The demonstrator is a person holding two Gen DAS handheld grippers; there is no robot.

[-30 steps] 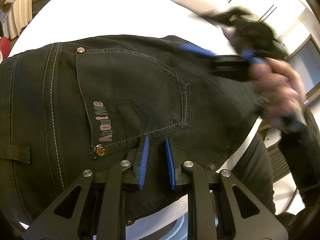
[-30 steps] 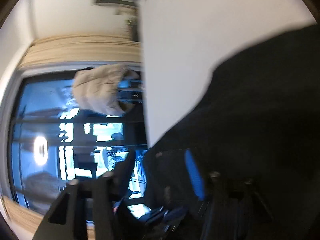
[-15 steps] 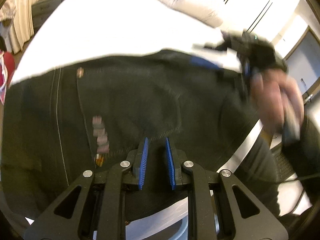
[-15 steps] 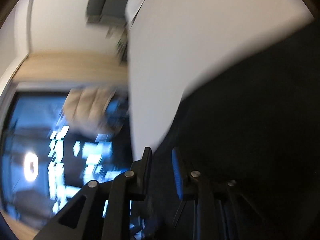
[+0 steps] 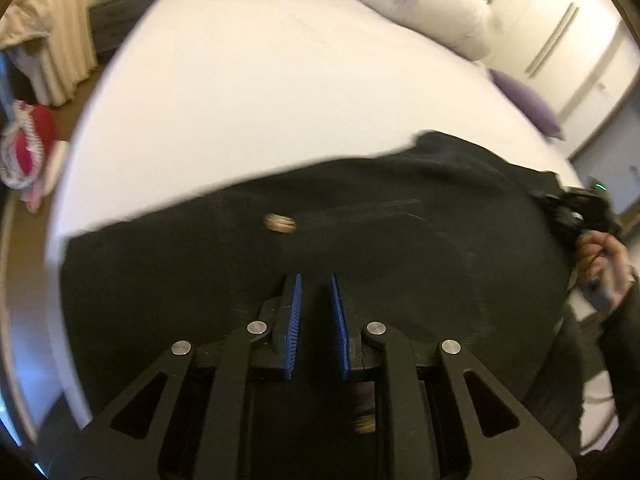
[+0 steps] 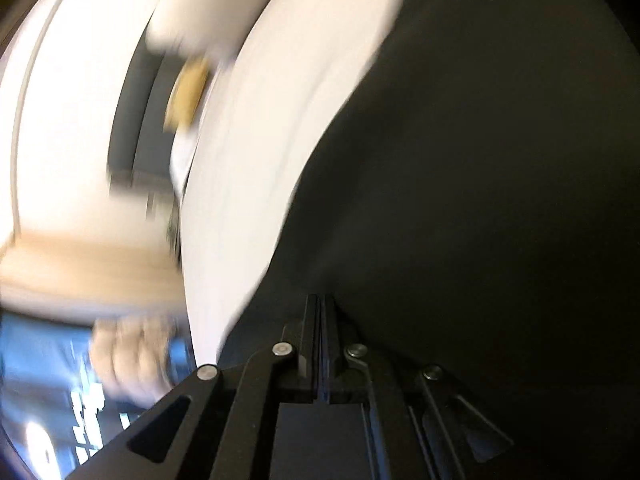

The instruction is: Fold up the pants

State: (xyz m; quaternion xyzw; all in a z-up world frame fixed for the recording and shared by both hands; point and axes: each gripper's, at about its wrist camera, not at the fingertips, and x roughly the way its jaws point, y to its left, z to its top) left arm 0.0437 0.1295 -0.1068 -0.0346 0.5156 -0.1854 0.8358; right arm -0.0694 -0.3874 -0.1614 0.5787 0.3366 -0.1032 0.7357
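R gripper point(image 6: 321, 304) jaws closing on black pants point(image 6: 480, 200) edge; white bed point(image 6: 256, 160) blurred.

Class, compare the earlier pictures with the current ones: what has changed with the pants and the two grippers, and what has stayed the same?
The right gripper, wide open a second ago, is closing on the edge of the black pants. The pants have slid toward the near bed edge, baring more white sheet; the lettered back pocket is no longer visible. The left gripper keeps its same narrow gap, fabric between its fingers.

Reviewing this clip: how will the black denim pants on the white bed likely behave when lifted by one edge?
The black denim pants will probably hang floppy, since they drape over the white bed. They are likely heavyish: thick cloth, metal rivet. They are unlikely to slip much.
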